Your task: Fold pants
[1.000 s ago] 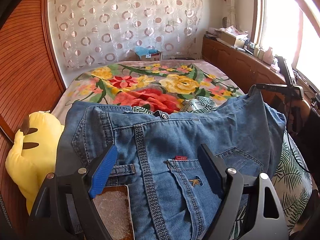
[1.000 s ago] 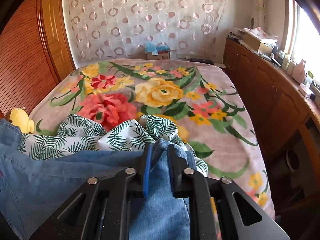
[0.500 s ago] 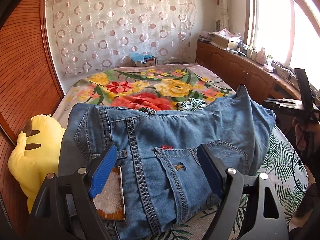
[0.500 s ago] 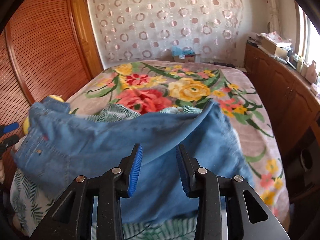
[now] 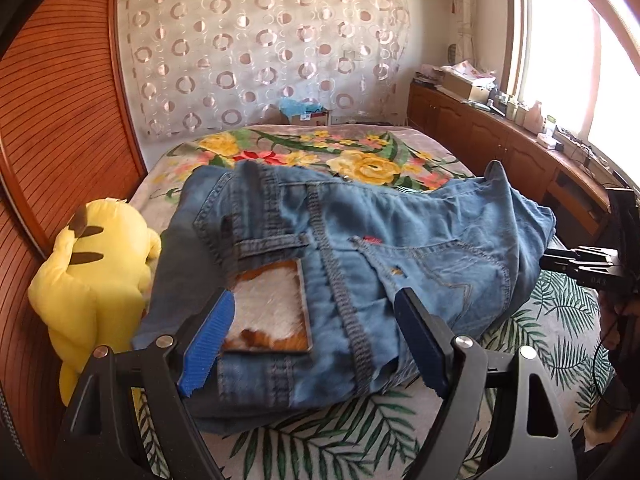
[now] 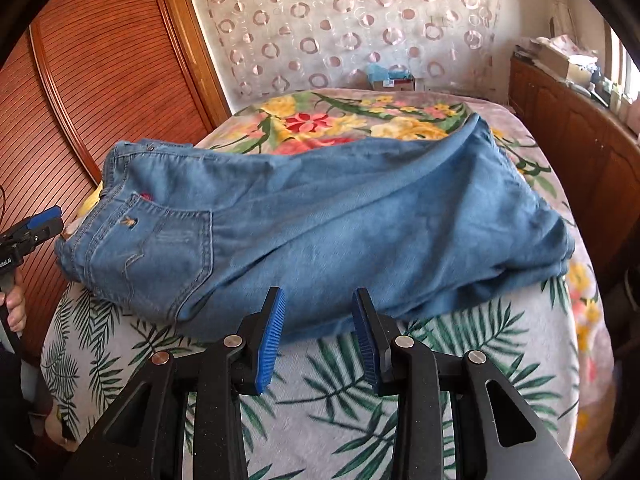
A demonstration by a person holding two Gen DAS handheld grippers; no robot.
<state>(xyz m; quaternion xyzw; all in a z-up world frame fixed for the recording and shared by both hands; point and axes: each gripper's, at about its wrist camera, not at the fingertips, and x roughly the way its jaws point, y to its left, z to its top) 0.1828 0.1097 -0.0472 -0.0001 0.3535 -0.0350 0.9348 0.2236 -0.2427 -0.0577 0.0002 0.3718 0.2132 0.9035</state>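
Blue jeans (image 5: 400,232) lie folded across the bed, with the waistband and its brown leather patch (image 5: 268,308) nearest my left gripper. My left gripper (image 5: 314,304) stands wide open just over the waistband end, its pads clear of the cloth. In the right wrist view the jeans (image 6: 340,208) stretch from the back pocket on the left to the fold on the right. My right gripper (image 6: 319,300) is open, its tips just short of the near edge, with nothing between them. The left gripper (image 6: 40,220) shows at that view's left edge, and the right gripper (image 5: 580,264) at the other view's right edge.
A palm-leaf sheet (image 6: 320,392) covers the near bed and a floral blanket (image 5: 360,160) the far part. A yellow plush toy (image 5: 92,276) sits against the wooden slatted doors (image 5: 60,120). Wooden cabinets (image 5: 500,140) run along the window side. A box (image 5: 308,114) stands beyond the bed.
My right gripper let go of the denim it pinched, opened and drew back; the jeans now lie folded flat. The left gripper pulled back a little from the waistband.
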